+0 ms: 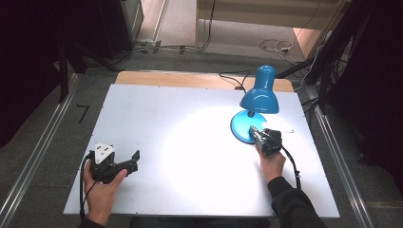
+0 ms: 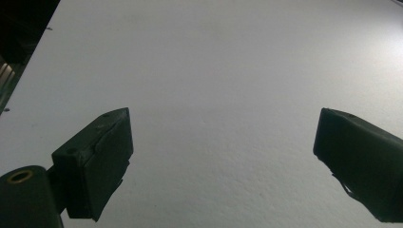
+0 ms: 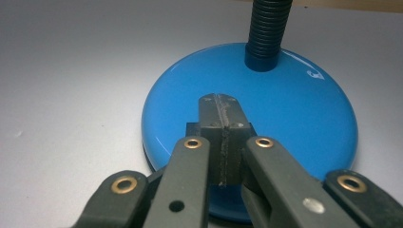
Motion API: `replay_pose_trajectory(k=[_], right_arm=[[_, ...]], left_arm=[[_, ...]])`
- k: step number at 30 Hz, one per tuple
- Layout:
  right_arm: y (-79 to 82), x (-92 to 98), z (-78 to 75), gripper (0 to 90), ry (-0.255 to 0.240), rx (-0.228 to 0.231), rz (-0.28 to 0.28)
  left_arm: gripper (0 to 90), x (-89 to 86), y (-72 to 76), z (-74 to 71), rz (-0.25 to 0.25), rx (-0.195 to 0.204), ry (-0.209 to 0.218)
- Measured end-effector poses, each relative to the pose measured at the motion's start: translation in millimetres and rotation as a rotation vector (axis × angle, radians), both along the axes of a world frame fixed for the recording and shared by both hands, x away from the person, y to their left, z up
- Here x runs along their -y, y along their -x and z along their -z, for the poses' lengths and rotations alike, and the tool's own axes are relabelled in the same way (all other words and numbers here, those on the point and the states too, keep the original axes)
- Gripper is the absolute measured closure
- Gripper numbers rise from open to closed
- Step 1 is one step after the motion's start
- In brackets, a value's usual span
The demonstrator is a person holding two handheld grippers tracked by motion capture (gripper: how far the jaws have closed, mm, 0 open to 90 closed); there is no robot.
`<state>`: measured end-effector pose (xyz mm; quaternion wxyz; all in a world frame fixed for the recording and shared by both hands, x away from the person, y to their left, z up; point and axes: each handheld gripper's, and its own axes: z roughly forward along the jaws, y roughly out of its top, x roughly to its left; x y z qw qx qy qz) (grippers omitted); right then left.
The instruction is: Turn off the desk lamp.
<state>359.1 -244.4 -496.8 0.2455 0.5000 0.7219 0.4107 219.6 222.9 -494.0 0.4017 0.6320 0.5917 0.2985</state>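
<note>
from the high view, a white table (image 1: 157, 123) sits under a pool of light cast by a blue desk lamp (image 1: 259, 102) standing near its far right corner, shade tilted down over its round base, a dark cord trailing off the back edge. the person's right hand (image 1: 272, 164) holds the right gripper (image 1: 253, 131) with its tip at the near edge of the lamp's base. the left hand (image 1: 102, 187) rests near the table's front left corner, holding the left gripper (image 1: 136, 159), which has a grey three-cornered plate on top and points toward the middle of the table, well apart from the lamp. in the left gripper view, the two black jaws stand wide apart, released, with bare white table surface between and beyond them. in the right gripper view, the jaws are pressed flat together, clenched with nothing between them, their tip over the glossy blue lamp base (image 3: 285, 118); whether they touch it cannot be told. the ribbed black neck (image 3: 267, 33) rises from the base just beyond.
</note>
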Motion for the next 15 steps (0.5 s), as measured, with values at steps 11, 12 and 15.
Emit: replay_pose_trajectory(k=[11, 12, 15], right_arm=[[-1.0, -1.4, 2.8, 87.8, -0.014, 0.003, 0.027], [-1.2, -1.3, 2.8, 87.8, -0.016, 0.001, 0.030], [-1.7, -0.9, 3.7, 87.8, -0.007, -0.002, 0.036]], left_arm=[[6.7, -0.4, -0.1, 0.2, 0.000, -0.001, 0.002], [6.7, -0.4, -0.1, 0.3, 0.001, -0.002, 0.001], [6.7, -0.2, -0.1, 0.3, 0.002, -0.002, 0.002]])
